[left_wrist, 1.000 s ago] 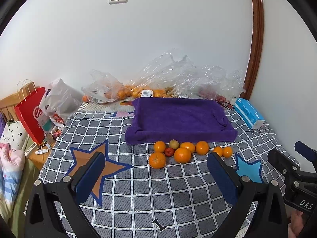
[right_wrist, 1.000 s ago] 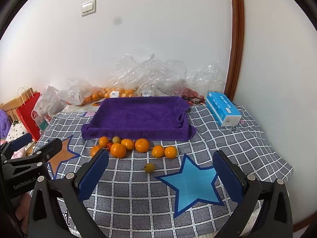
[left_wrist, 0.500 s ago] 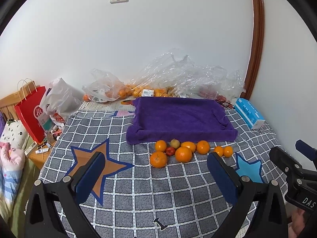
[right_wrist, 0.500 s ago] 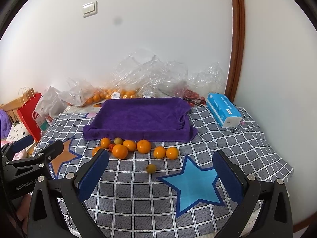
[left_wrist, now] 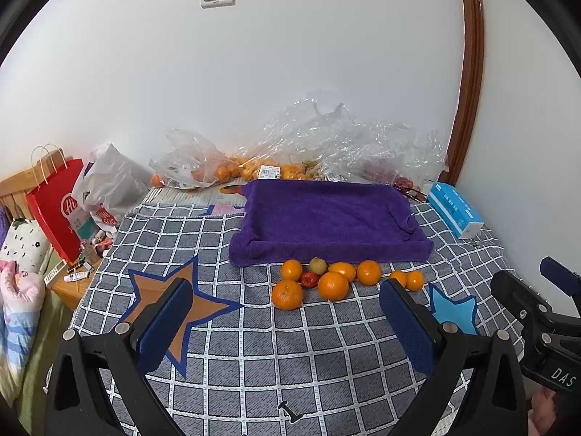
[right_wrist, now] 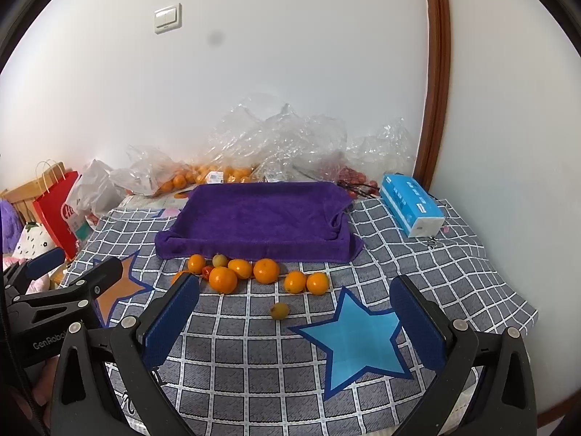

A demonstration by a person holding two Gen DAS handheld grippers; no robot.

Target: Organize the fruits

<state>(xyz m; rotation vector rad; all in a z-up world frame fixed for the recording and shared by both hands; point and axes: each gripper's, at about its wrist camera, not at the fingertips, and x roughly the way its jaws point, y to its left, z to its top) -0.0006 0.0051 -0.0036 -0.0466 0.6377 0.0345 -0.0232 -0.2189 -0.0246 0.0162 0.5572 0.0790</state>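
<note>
Several oranges (left_wrist: 332,285) lie in a row on the checked cloth, with a small red fruit (left_wrist: 308,279) and a greenish fruit (left_wrist: 318,265) among them, just in front of a tray draped in a purple towel (left_wrist: 326,218). The row also shows in the right wrist view (right_wrist: 266,270), with the purple towel tray (right_wrist: 254,218) behind it. One small yellow fruit (right_wrist: 279,310) lies apart, nearer to me. My left gripper (left_wrist: 287,323) is open and empty, short of the fruit. My right gripper (right_wrist: 296,323) is open and empty, short of the yellow fruit.
Clear plastic bags (left_wrist: 326,149) with more oranges lie against the back wall. A blue tissue box (right_wrist: 412,205) sits right of the tray. A red paper bag (left_wrist: 60,207) and a white bag (left_wrist: 109,185) stand at the left, off the cloth's edge.
Both grippers have moved slightly forward toward the fruit. Both stay open and empty; no fruit has moved.
</note>
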